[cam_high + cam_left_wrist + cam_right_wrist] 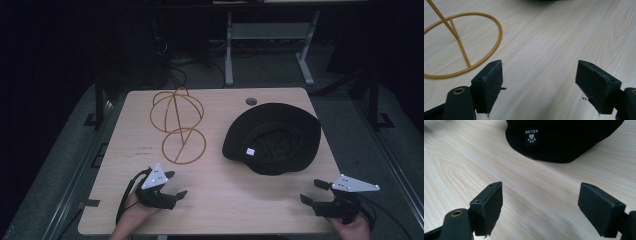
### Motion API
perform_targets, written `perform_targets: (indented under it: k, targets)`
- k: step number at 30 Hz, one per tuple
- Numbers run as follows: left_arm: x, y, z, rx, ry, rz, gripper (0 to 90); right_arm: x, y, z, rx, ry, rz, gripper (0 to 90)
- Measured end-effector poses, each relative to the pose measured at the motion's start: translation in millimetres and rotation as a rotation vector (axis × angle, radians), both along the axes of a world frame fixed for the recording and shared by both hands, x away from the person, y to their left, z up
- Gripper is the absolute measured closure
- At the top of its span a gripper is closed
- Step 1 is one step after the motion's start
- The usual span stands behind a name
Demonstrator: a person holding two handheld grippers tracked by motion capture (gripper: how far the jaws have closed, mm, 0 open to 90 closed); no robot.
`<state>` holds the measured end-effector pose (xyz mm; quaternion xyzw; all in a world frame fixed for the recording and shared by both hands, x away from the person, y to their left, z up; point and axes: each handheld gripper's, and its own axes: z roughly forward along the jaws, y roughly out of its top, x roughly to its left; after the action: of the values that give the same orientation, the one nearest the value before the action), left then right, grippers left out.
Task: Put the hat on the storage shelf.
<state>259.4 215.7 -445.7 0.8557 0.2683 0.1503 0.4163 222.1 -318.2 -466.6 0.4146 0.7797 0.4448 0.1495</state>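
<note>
Right gripper view reads KELME on hat

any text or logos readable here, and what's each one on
"KELME", upside down in the right gripper view, above a paw-print logo, on a small label sewn to the black hat.
Faint marks on the table near the gold wire stand: too small to read.

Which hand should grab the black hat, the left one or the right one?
Probably the right. The right gripper sits open on the same side of the table as the hat, and its own view looks straight at the hat's brim. The left gripper, also open, faces the wire stand instead.
</note>
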Motion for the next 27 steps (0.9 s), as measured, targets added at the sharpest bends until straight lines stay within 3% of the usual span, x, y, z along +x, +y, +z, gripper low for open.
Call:
perform_targets:
  k: [7, 10, 21, 27]
  targets:
    - [-0.8, 0.0, 1.5, 0.012, 0.006, 0.007, 21.6, 0.2, -3.8, -1.8, 0.004, 0.008, 0.0, 19.3]
    - [-1.4, -2.0, 2.2, -0.011, 0.01, 0.009, 21.6, -0.4, -5.3, 0.2, 0.02, 0.002, -0.006, 19.3]
    - [5.0, -37.7, 17.8, 0.002, 0.003, -0.08, 22.0, -1.2, -11.3, 0.4, 0.034, -0.003, -0.027, 19.0]
    - [10.4, -60.3, 32.3, -0.033, 0.001, -0.126, 23.1, -0.8, -11.5, -0.1, 0.036, 0.001, -0.023, 18.9]
